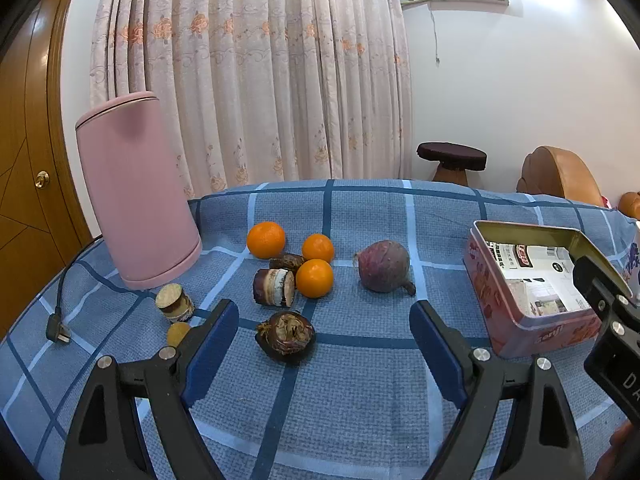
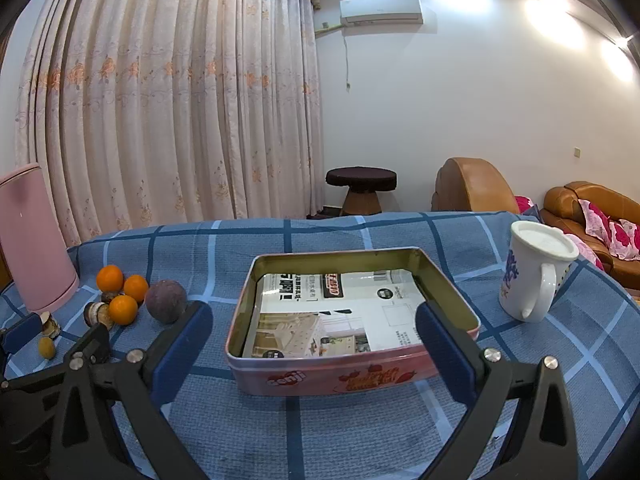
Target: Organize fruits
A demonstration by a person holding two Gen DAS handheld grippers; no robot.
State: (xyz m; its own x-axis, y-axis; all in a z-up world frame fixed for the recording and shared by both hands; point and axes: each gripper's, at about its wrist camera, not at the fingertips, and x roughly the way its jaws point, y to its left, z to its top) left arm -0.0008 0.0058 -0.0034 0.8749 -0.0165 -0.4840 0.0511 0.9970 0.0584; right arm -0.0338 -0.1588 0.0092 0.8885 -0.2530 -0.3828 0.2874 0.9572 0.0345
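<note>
Left gripper point(image 1: 324, 324) black frame, blue pads (silver screws), right gripper point(image 2: 314, 332) alike

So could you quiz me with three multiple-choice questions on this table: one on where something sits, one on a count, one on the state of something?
1. Where does the white mug stand?
A. inside the tin
B. on the cloth, right of the tin
C. beside the oranges

2. How many oranges are on the table?
A. two
B. three
C. five

3. What state is the pink tin in?
A. lid on
B. full of fruit
C. open, with only printed paper inside

Answers:
1. B, the right wrist view shows the mug on the checked cloth, apart from the tin's right wall.
2. B, three oranges sit clustered near the pink kettle.
3. C, no lid is on it, and only paper lines its bottom.
</note>
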